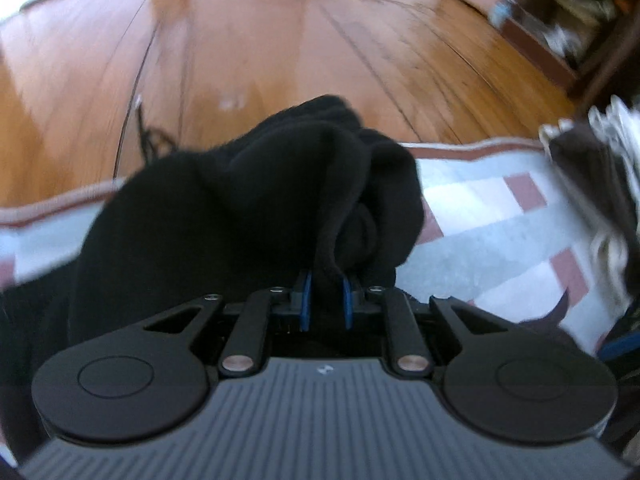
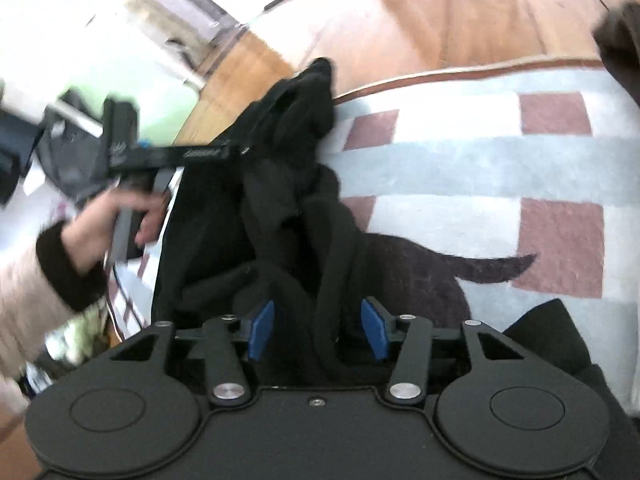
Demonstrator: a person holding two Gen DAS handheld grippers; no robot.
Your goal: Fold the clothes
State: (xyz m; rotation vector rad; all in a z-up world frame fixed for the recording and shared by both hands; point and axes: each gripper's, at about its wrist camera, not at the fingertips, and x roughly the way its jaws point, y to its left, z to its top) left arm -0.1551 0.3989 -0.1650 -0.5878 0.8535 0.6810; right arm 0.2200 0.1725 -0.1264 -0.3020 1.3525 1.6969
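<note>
A black garment (image 1: 260,200) hangs bunched in front of my left gripper (image 1: 326,300). The gripper's blue pads stand close together, shut on a hemmed edge of the cloth. In the right wrist view the same black garment (image 2: 288,168) drapes from the left tool's black frame (image 2: 168,154), which a hand (image 2: 116,220) in a pale sleeve holds. My right gripper (image 2: 318,332) is open. A fold of the garment runs between its blue pads (image 2: 262,330), and they do not press on it.
Under the garment lies a checked blanket (image 2: 460,168) in white, grey and dusty red, with a dark dog shape (image 2: 420,268) on it. Wooden floor (image 1: 280,40) lies beyond its edge. A heap of other clothes (image 1: 600,168) sits at the right, and a cable (image 1: 146,132) lies on the floor.
</note>
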